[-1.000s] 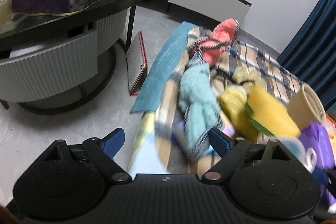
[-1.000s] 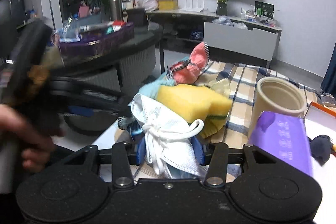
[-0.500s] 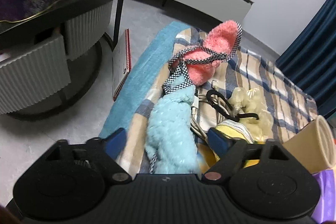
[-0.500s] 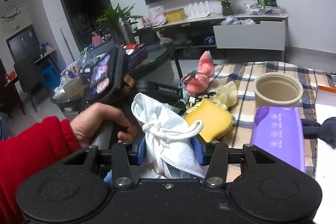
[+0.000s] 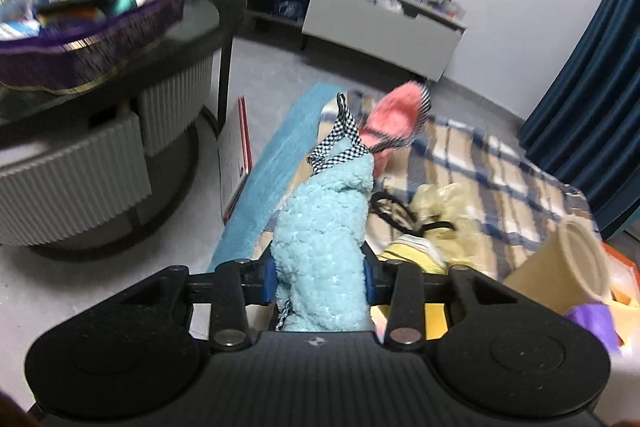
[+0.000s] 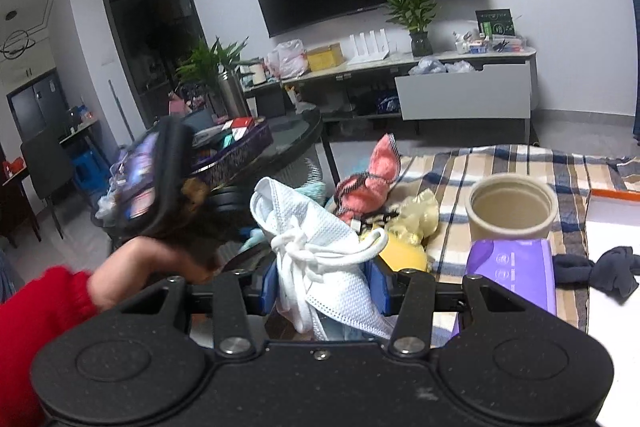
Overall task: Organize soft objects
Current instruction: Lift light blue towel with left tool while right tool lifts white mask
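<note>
My left gripper (image 5: 319, 277) is shut on a fluffy light-blue slipper (image 5: 326, 227) with checked trim and holds it up above the plaid cloth (image 5: 492, 163). A matching pink slipper (image 5: 394, 121) lies beyond it; it also shows in the right wrist view (image 6: 370, 183). My right gripper (image 6: 322, 283) is shut on a bundle of white face masks (image 6: 316, 247). A yellow sponge (image 6: 402, 255), crumpled yellow gloves (image 6: 418, 213) and a dark sock (image 6: 600, 269) lie on the surface. The left hand-held gripper (image 6: 168, 183) shows at left in the right wrist view.
A beige cylindrical pot (image 6: 512, 207) and a purple pack (image 6: 516, 271) stand at the right. A round dark table (image 5: 120, 67) with a purple tray (image 5: 92, 39) is at the left. A teal mat (image 5: 276, 167) and a red-edged board (image 5: 236, 155) lie on the floor.
My left gripper closed on the light-blue slipper and lifted it. My right gripper kept hold of the masks and tilted upward a little.
</note>
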`<state>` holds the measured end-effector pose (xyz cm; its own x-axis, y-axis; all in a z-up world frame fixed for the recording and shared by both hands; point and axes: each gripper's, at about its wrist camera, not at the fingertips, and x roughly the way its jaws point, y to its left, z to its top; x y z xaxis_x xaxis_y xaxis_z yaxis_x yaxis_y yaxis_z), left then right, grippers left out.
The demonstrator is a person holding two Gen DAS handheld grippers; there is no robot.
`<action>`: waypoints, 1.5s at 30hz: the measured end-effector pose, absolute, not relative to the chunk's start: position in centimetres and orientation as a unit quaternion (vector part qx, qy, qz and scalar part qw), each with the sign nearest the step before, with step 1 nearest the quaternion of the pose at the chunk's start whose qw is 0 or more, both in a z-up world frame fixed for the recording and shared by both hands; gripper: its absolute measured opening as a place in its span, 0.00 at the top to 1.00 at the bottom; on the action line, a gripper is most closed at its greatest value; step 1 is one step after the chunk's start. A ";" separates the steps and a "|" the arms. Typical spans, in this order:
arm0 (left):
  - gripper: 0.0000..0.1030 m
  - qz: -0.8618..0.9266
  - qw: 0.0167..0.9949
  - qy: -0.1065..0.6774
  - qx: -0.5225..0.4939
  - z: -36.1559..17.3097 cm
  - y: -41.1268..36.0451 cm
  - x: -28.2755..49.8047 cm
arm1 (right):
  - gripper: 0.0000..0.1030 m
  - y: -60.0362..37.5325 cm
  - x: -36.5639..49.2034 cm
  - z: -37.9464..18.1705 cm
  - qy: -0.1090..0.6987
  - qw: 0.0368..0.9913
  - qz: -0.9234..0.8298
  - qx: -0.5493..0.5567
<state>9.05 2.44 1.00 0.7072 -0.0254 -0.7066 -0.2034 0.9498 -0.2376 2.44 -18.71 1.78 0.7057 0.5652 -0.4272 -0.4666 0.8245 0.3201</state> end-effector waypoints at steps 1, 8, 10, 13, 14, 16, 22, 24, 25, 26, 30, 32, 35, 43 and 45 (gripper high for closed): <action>0.62 0.047 0.914 0.375 -0.147 1.6 2.1 8.2 | 0.47 -18.7 2.6 2.0 0.261 0.920 0.275 0.099; 0.62 0.040 0.930 0.342 -0.127 4.8 -0.6 4.2 | 0.46 -19.2 3.8 3.2 0.258 0.925 0.250 0.126; 0.62 0.034 0.933 0.338 -0.120 5.2 -1.5 3.8 | 0.46 -19.3 4.1 3.6 0.258 0.927 0.241 0.130; 0.62 0.030 0.935 0.333 -0.119 5.7 -2.1 3.4 | 0.46 -19.6 4.4 4.0 0.261 0.928 0.228 0.139; 0.62 0.028 0.935 0.332 -0.119 5.9 -2.3 3.3 | 0.46 -19.7 4.4 4.2 0.261 0.928 0.225 0.142; 0.62 0.027 0.936 0.330 -0.118 6.0 -2.5 3.1 | 0.46 -20.0 4.5 4.4 0.259 0.930 0.221 0.142; 0.62 0.018 0.937 0.330 -0.111 6.2 -3.3 3.0 | 0.46 -20.7 4.1 5.1 0.251 0.934 0.212 0.142; 0.62 0.014 0.938 0.329 -0.109 6.4 -3.5 3.0 | 0.46 -20.9 4.0 5.3 0.247 0.935 0.210 0.140; 0.62 0.013 0.938 0.329 -0.108 6.5 -3.6 3.0 | 0.46 -21.1 4.0 5.4 0.246 0.936 0.208 0.141; 0.62 0.011 0.939 0.328 -0.107 6.5 -3.8 3.1 | 0.46 -21.2 4.0 5.5 0.245 0.937 0.206 0.141; 0.62 0.003 0.940 0.326 -0.103 6.7 -4.3 3.1 | 0.46 -21.7 4.0 5.8 0.241 0.939 0.199 0.140; 0.62 0.000 0.940 0.327 -0.102 6.7 -4.5 3.3 | 0.46 -21.9 3.9 5.9 0.239 0.941 0.195 0.138; 0.62 -0.003 0.939 0.329 -0.099 6.5 -4.8 3.5 | 0.46 -22.2 3.9 6.0 0.236 0.944 0.188 0.132; 0.62 -0.015 0.939 0.331 -0.091 6.4 -5.5 4.0 | 0.46 -23.5 3.8 6.3 0.231 0.948 0.173 0.136; 0.62 -0.017 0.939 0.330 -0.089 6.4 -5.8 4.1 | 0.46 -23.8 3.7 6.4 0.229 0.949 0.169 0.135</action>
<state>4.06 -5.76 6.44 0.7810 -0.0908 -0.6179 -0.0273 0.9835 -0.1791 3.73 -23.81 6.37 0.8385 0.3823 -0.3884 -0.2586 0.9064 0.3339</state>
